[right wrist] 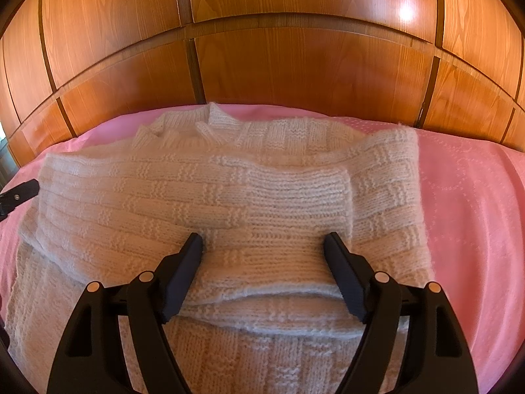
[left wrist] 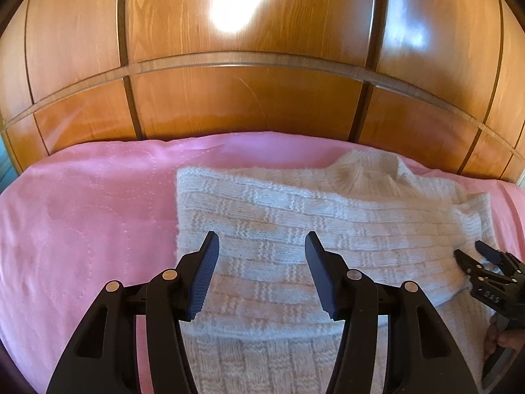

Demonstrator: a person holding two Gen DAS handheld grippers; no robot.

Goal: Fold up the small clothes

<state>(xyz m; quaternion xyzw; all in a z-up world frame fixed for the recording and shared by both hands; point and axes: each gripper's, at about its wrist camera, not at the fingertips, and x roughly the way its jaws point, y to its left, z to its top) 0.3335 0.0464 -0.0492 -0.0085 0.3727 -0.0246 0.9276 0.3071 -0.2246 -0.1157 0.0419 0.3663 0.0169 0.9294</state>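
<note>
Two claws, both yours, both gaping with nothing pinched. Your left claw (left wrist: 262, 246) hangs partly spread over the near left part of the white knit sweater (left wrist: 295, 229); whether its pads touch the knit is unclear. Your right claw (right wrist: 264, 246) is spread wider, straddling the folded-over sleeve (right wrist: 229, 203), tips at or just above the knit. Sweater lies flat on the pink bedspread (left wrist: 82, 229), collar (right wrist: 183, 131) toward the wooden headboard (left wrist: 246, 98), hem toward you, long axis running away from you.
</note>
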